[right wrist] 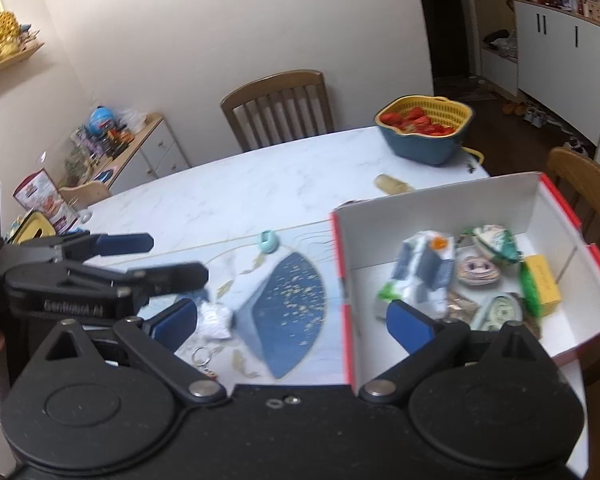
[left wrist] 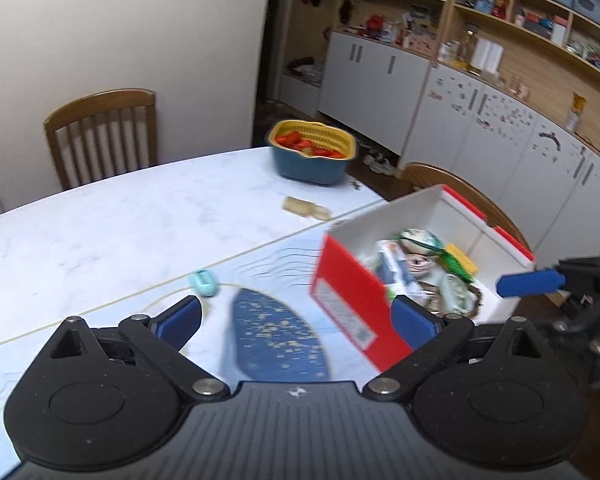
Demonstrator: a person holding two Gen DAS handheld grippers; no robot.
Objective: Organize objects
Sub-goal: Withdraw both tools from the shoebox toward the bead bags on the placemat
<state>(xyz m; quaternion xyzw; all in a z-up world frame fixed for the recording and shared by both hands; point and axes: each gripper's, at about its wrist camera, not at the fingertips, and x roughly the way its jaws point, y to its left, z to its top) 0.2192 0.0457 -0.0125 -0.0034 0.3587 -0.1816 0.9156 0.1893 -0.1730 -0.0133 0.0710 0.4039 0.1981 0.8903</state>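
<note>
Both grippers, left (left wrist: 296,316) & right (right wrist: 292,320), fingers apart (nothing held), beside red box (right wrist: 440,204).

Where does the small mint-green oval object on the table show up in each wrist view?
Left wrist: the small mint-green oval object lies left of centre, left of the red-and-white cardboard box.
Right wrist: it lies just left of centre, beyond the blue fan-shaped print on the mat.
Shared landmark: the yellow-and-blue basket at the table's far end.
</note>
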